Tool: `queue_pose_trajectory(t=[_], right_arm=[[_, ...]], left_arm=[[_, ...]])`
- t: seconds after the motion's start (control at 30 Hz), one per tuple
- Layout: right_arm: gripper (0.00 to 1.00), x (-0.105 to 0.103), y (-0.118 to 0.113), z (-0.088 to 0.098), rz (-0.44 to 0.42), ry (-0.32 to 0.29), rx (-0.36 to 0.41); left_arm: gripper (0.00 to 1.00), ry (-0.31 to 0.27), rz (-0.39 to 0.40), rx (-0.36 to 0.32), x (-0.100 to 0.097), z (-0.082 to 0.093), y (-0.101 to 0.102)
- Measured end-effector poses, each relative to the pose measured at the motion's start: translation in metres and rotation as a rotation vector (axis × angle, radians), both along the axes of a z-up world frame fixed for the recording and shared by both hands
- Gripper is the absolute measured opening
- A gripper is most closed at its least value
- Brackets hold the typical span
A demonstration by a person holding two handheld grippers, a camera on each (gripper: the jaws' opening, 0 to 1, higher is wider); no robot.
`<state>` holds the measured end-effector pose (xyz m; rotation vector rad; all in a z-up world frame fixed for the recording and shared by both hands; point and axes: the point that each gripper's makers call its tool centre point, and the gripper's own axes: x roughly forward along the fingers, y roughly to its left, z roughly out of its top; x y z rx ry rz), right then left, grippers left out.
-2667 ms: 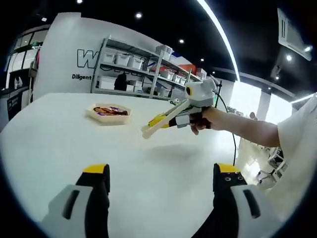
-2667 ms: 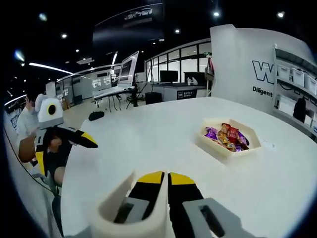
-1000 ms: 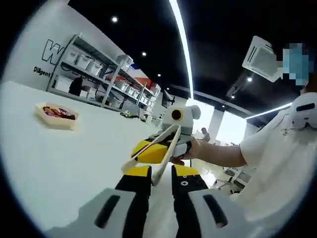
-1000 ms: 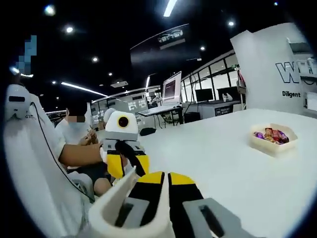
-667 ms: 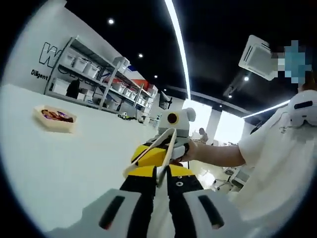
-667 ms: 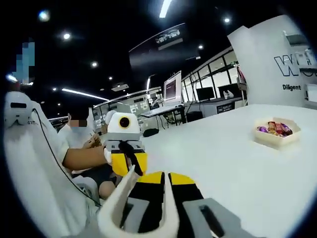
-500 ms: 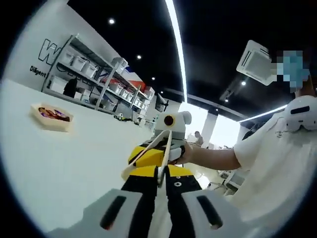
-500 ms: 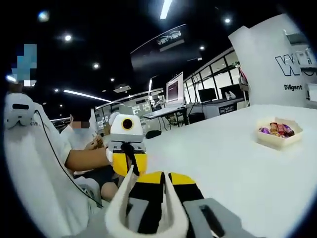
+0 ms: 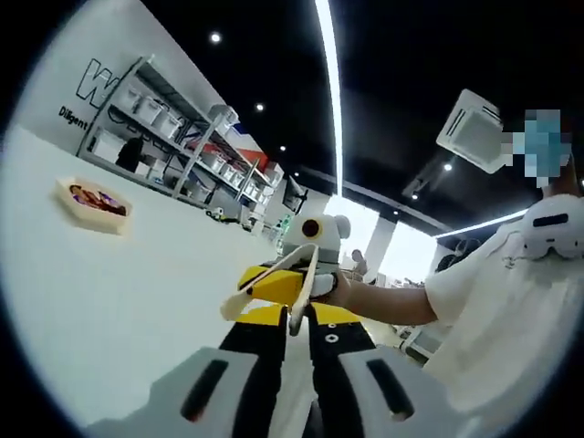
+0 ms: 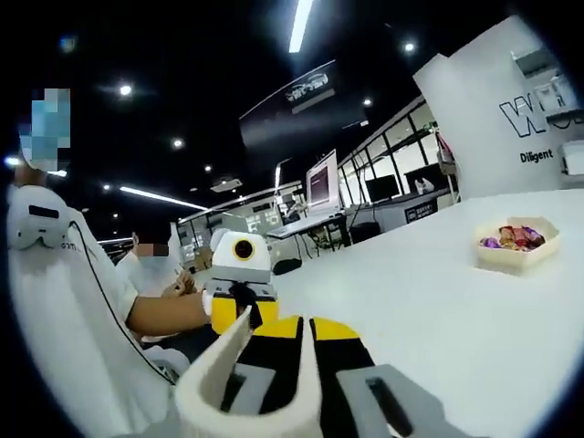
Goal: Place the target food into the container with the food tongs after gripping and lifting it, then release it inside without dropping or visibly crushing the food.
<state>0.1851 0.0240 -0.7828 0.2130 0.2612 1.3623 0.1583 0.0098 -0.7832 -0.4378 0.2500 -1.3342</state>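
- The white table (image 9: 100, 292) is the biggest thing before me: a wide, bare top that runs out to the container. I judge there is plenty of open room to cross it, with nothing standing between my grippers and the food.
- Its near edge lies toward my body in the right gripper view, where my sleeve (image 10: 64, 301) crowds that side, so I judge the free way is forward, not back.
- Beyond the far edge stand shelves (image 9: 173, 146) and a white wall (image 10: 493, 109), well apart from the container and no hindrance.
- The container (image 9: 92, 203), a pale hexagonal tray, sits far out on the table with wrapped snacks (image 10: 513, 237) already lying in it. Which piece is the target food I cannot tell at this size.
- The food tongs (image 9: 292, 287) are up off the table, near my chest. In the left gripper view their pale arms stand between the two grippers; in the right gripper view their looped end curls round my jaw.
- My right gripper (image 10: 304, 330) has its jaws pressed together with the tongs' loop about one of them, so I read it as clamped on the tongs.
- My left gripper (image 9: 294, 321) is closed to a thin gap right at the tongs' arm; whether it pinches it I cannot tell.
- As I judge it, the task has barely begun: nothing is gripped, lifted or released yet.
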Motion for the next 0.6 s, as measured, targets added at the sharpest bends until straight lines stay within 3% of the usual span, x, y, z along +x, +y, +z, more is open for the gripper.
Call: queue_pose_trajectory(t=[0.1, 0.2, 0.4, 0.6], right_arm=[[0.0, 0.0, 0.002, -0.006, 0.004, -0.031, -0.036], [0.0, -0.001, 0.001, -0.007, 0.01, -0.008, -0.023], [0.0, 0.0, -0.001, -0.005, 0.007, 0.009, 0.002], [0.0, 0.001, -0.002, -0.005, 0.006, 0.006, -0.001]], left_arm=[[0.09, -0.024, 0.033, -0.021, 0.006, 0.004, 0.002], [0.09, -0.003, 0.04, -0.068, 0.01, 0.013, 0.008], [0.1, 0.018, 0.019, -0.039, 0.007, 0.008, 0.003], [0.06, 0.017, 0.007, -0.053, 0.006, 0.011, 0.0]])
